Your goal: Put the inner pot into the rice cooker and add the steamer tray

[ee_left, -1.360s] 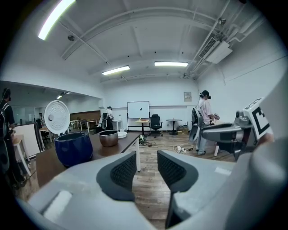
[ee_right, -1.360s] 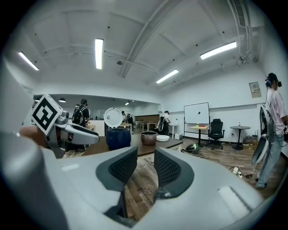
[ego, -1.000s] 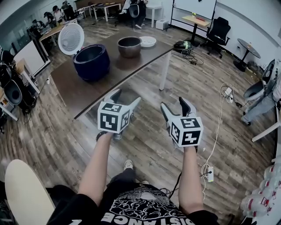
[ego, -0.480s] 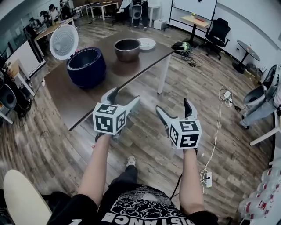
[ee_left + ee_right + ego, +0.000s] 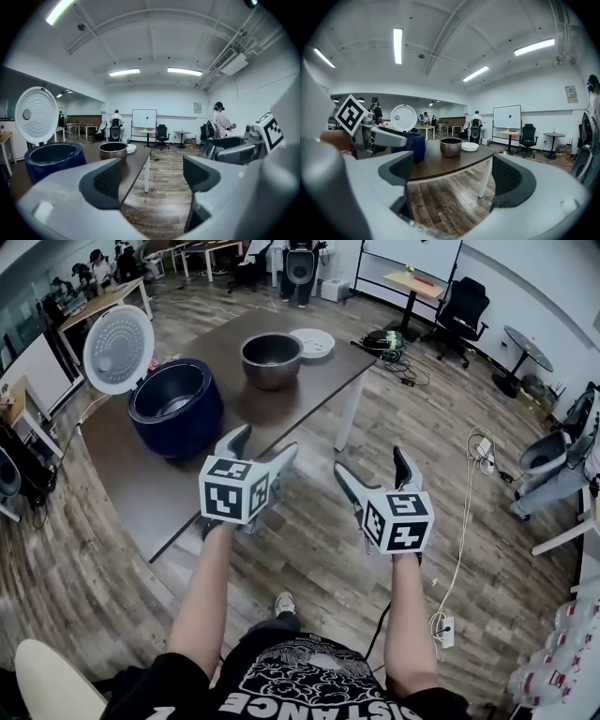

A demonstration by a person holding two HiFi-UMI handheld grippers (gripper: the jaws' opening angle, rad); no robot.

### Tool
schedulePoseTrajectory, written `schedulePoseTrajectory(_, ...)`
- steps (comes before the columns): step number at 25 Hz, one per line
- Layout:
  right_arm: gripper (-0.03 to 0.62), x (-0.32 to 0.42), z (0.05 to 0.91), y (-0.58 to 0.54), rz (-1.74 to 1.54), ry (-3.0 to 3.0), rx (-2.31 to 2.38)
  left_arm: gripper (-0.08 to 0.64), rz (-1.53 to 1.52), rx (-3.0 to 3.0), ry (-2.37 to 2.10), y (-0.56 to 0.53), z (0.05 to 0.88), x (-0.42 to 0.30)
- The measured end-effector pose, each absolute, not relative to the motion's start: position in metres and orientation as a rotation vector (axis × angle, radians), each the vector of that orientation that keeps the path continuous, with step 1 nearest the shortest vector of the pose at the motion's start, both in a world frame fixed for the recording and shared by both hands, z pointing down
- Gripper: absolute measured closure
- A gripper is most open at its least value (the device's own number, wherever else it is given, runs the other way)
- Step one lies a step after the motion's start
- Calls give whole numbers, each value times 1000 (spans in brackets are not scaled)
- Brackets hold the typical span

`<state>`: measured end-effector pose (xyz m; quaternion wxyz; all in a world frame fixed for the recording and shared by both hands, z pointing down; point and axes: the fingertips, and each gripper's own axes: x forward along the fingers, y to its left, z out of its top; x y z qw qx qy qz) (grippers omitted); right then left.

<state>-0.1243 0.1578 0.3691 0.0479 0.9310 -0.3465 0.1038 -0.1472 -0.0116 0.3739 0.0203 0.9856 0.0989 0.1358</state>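
Note:
The dark blue rice cooker (image 5: 176,409) stands on the brown table (image 5: 246,418) with its white lid (image 5: 117,348) raised. Behind it sits the metal inner pot (image 5: 272,360), and the white steamer tray (image 5: 312,341) lies just past the pot. My left gripper (image 5: 262,448) hovers at the table's near edge. My right gripper (image 5: 372,465) hangs over the floor beside it. Both have just been opening and stand open with nothing between them. The left gripper view shows the cooker (image 5: 54,159) and pot (image 5: 113,151) ahead. In the right gripper view the pot (image 5: 451,146) and tray (image 5: 469,146) are ahead.
A black bag (image 5: 389,337) lies on the table's far corner. A cable and power strip (image 5: 448,624) trail over the wooden floor at the right. Office chairs (image 5: 464,306), desks and people fill the back of the room.
Both grippers have moved forward towards the table, and the cooker, pot and tray now sit nearer and lower in the head view. The right jaws stand wider than a second ago.

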Motion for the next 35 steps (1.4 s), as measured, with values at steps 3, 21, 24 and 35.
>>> schedulePoseTrajectory(3, 83, -106, 369, 140, 327, -1045, 2834, 144, 444, 3033, 333, -28, 376, -129)
schedulePoseTrajectory(21, 91, -26, 371, 77, 351, -1006, 2847, 144, 498, 3020, 370, -89, 391, -45)
schedulePoseTrajectory(24, 92, -19, 373, 72, 349, -1007, 2847, 144, 505, 3025, 377, -92, 394, -38)
schedulePoseTrajectory(35, 95, 13, 382, 68, 345, -1030, 2846, 144, 504, 3047, 352, -98, 400, -8)
